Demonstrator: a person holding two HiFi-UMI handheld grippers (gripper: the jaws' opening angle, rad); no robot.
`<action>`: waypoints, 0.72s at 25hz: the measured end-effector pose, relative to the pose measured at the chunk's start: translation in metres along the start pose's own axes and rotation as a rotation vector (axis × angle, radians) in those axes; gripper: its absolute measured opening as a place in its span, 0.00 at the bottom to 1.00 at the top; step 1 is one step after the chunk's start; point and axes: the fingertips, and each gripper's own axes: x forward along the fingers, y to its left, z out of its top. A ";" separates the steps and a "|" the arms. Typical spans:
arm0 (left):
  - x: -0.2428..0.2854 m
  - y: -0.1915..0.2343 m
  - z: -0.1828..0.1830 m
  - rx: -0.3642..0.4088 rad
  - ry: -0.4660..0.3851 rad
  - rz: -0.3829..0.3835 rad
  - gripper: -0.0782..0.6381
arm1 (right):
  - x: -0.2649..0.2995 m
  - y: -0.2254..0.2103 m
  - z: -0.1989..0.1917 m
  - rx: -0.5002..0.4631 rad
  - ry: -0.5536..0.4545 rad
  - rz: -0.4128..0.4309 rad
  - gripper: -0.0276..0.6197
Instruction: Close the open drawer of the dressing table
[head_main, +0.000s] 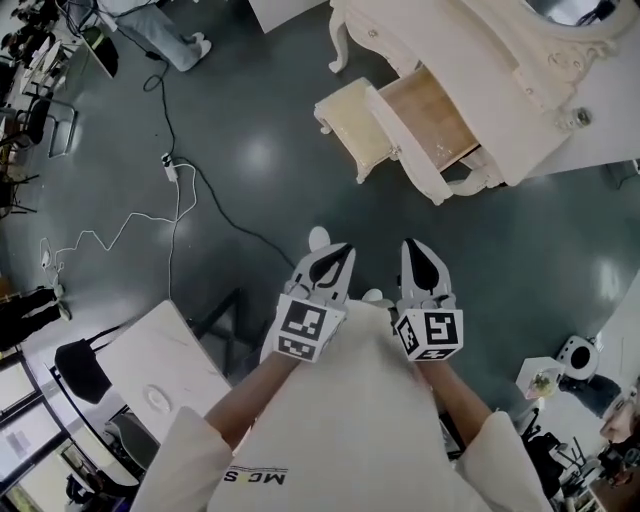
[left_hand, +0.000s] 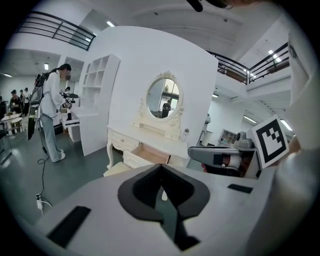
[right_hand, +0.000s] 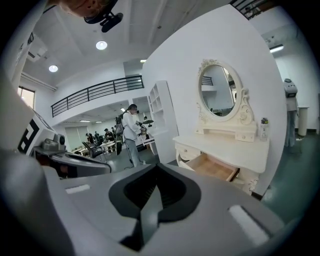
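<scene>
Drawer (head_main: 430, 118) juts open from dresser (head_main: 480, 60) front, stool (head_main: 350, 122) just beside it. Both grippers well short of dresser; right gripper (head_main: 420, 256) nearer than left gripper (head_main: 336, 258). Push axis: into dresser. Both jaws clenched, empty.

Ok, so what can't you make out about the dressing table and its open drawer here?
Head view: the back of the drawer lies under the tabletop; the mirror is cut off by the top edge.
Right gripper view: the shut right tongs hide the stool.
Both gripper views: the small bottle on the tabletop is too small to identify.
</scene>
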 end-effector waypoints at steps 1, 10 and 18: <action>0.002 0.014 0.006 0.000 0.000 -0.003 0.12 | 0.012 0.002 0.006 -0.002 -0.004 -0.014 0.05; 0.039 0.092 0.045 0.043 0.029 -0.106 0.12 | 0.096 0.019 0.037 0.010 -0.008 -0.135 0.05; 0.107 0.090 0.064 0.062 0.072 -0.169 0.12 | 0.129 -0.034 0.037 0.041 0.023 -0.183 0.05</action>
